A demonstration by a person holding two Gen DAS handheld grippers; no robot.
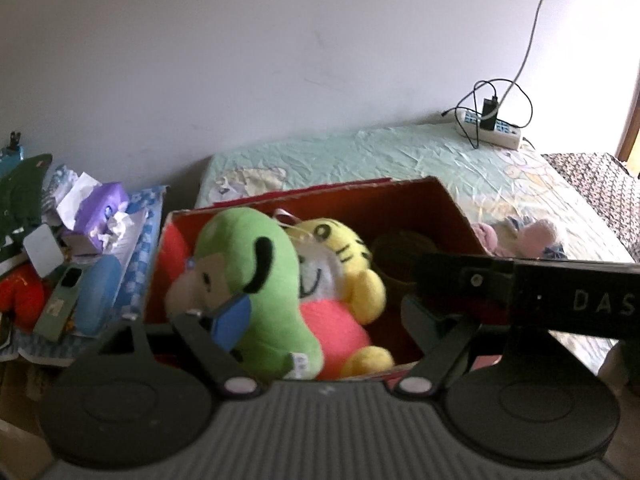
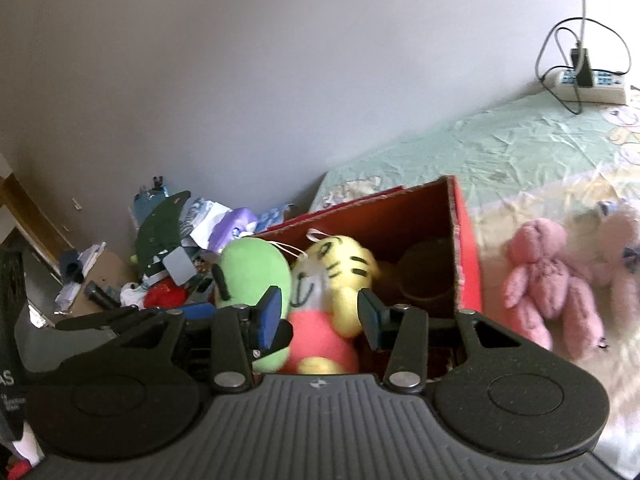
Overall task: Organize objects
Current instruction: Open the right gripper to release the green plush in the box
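A red cardboard box (image 1: 448, 208) (image 2: 466, 240) stands on the bed. In it lie a green plush (image 1: 256, 280) (image 2: 252, 268), a yellow tiger plush with a pink body (image 1: 340, 276) (image 2: 340, 272) and a dark brown item (image 1: 400, 248) (image 2: 428, 272). My left gripper (image 1: 324, 316) is open over the box, its jaws either side of the plushes. My right gripper (image 2: 320, 312) is open above the tiger plush, empty; its black body crosses the left wrist view (image 1: 560, 292). A pink bear (image 2: 548, 276) and a paler bear (image 2: 616, 256) lie on the bed right of the box.
A cluttered pile (image 1: 72, 256) (image 2: 172, 248) of tissues, bags and packets lies left of the box. A power strip (image 1: 492, 128) (image 2: 588, 84) with cables sits at the bed's far corner by the wall. A patterned blanket (image 1: 600, 184) lies at the right.
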